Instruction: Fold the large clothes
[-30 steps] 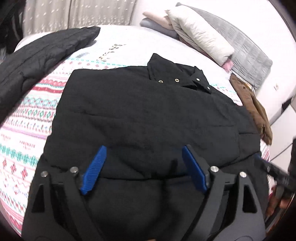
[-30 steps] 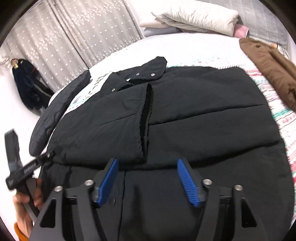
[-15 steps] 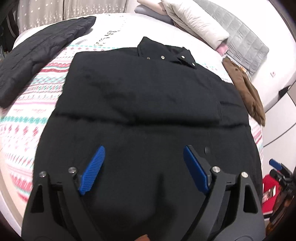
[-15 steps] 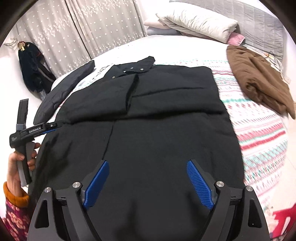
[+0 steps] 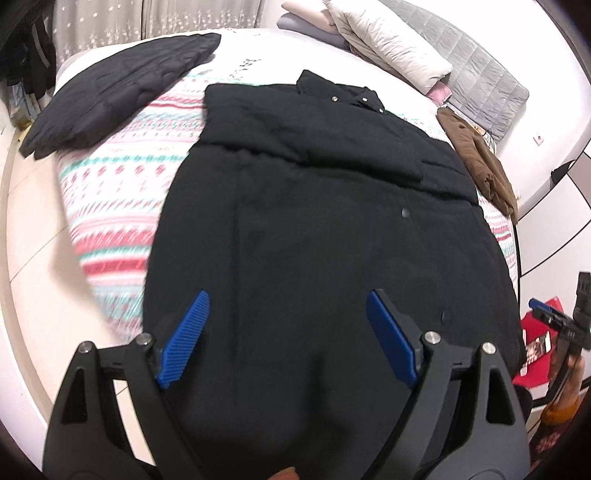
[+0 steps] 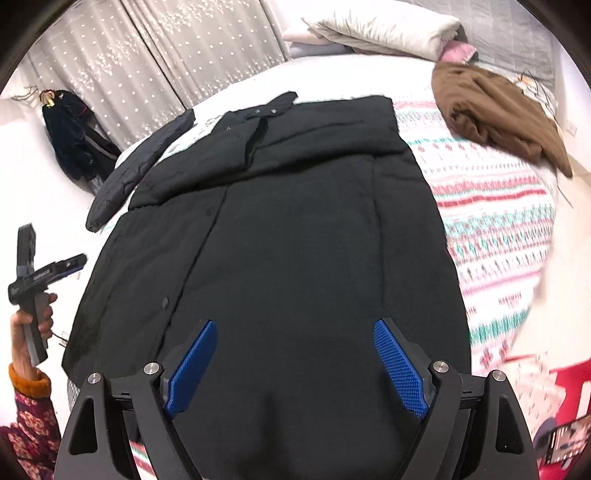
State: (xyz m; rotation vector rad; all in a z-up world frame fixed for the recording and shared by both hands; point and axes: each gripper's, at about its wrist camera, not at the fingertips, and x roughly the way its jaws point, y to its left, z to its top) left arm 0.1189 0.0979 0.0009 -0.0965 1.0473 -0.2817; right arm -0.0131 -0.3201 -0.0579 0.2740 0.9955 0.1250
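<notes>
A long black padded coat (image 5: 325, 229) lies flat on the bed, collar at the far end, with both sleeves folded across the chest; it also shows in the right wrist view (image 6: 280, 236). My left gripper (image 5: 288, 332) is open and empty above the coat's hem, left of the middle. My right gripper (image 6: 295, 362) is open and empty above the hem too. Each gripper shows in the other's view: the right one at the right edge (image 5: 561, 325), the left one at the left edge (image 6: 40, 273), both off the coat.
The bed has a patterned striped cover (image 5: 122, 192). A second black padded jacket (image 5: 110, 85) lies at its far left, a brown garment (image 6: 495, 107) at the far right, folded bedding (image 6: 373, 26) at the head. Red items (image 6: 565, 398) lie on the floor.
Both grippers have pulled back and up from the coat's chest towards its hem. More of the coat and bed shows. Both stay open.
</notes>
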